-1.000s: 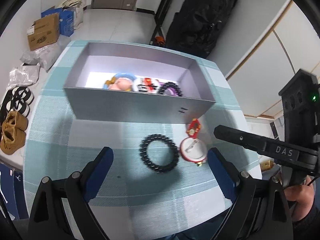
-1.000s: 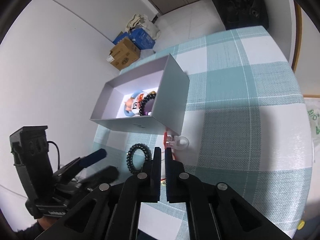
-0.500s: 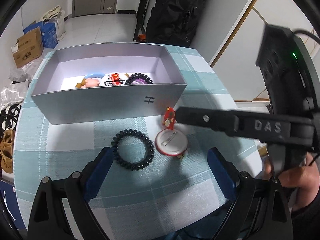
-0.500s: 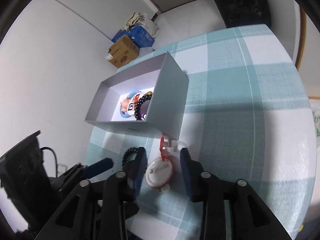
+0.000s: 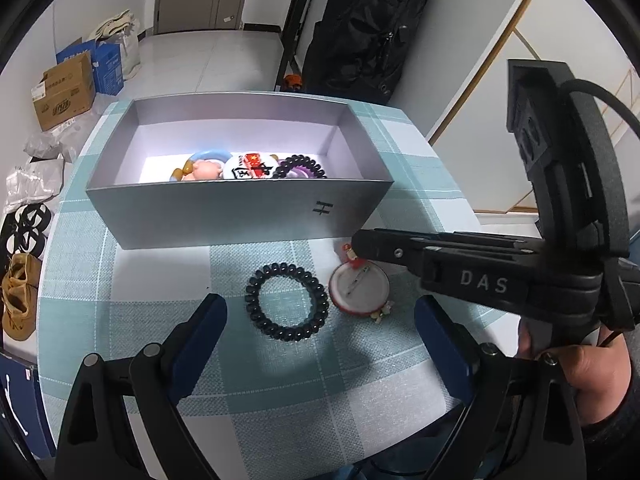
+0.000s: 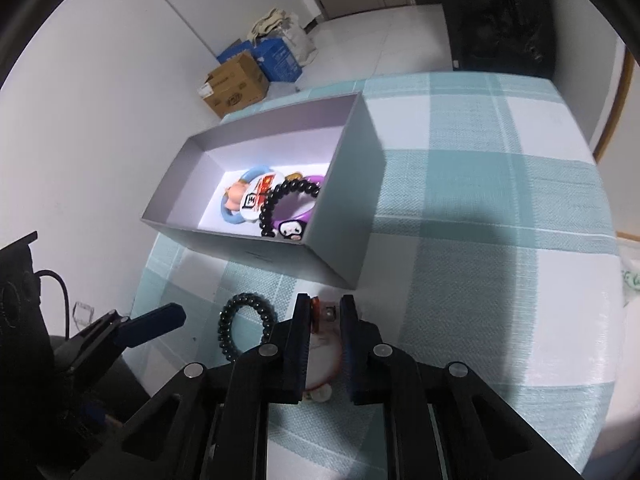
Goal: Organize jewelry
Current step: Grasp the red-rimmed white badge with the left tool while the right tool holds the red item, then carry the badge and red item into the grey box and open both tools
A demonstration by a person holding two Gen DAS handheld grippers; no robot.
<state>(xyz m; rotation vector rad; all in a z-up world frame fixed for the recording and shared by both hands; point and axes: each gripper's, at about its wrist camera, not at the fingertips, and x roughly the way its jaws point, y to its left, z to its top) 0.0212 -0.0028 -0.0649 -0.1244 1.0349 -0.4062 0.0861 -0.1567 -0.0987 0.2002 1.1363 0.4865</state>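
Note:
A black bead bracelet (image 5: pixel 286 302) lies on the checked tablecloth in front of a grey box (image 5: pixel 224 212). Beside it, on its right, lies a round red-rimmed pin badge (image 5: pixel 359 289), back side up, with a small red charm (image 5: pixel 347 251) at its far edge. My left gripper (image 5: pixel 320 320) is open and empty, hovering just short of the bracelet. My right gripper (image 6: pixel 325 312) is partly closed around the charm end of the badge (image 6: pixel 320 364); whether the pads touch it is unclear. The bracelet (image 6: pixel 247 327) lies to its left. The box (image 6: pixel 340 216) holds several trinkets.
The round table's edge (image 6: pixel 608 280) curves close on the right. Beyond the table, cardboard boxes (image 5: pixel 64 88) and a black bag (image 5: pixel 368 28) stand on the floor. Shoes (image 5: pixel 18 292) lie at the left.
My right gripper has moved forward over the badge and its jaws have narrowed around the charm end. The left gripper has shifted slightly and stays open.

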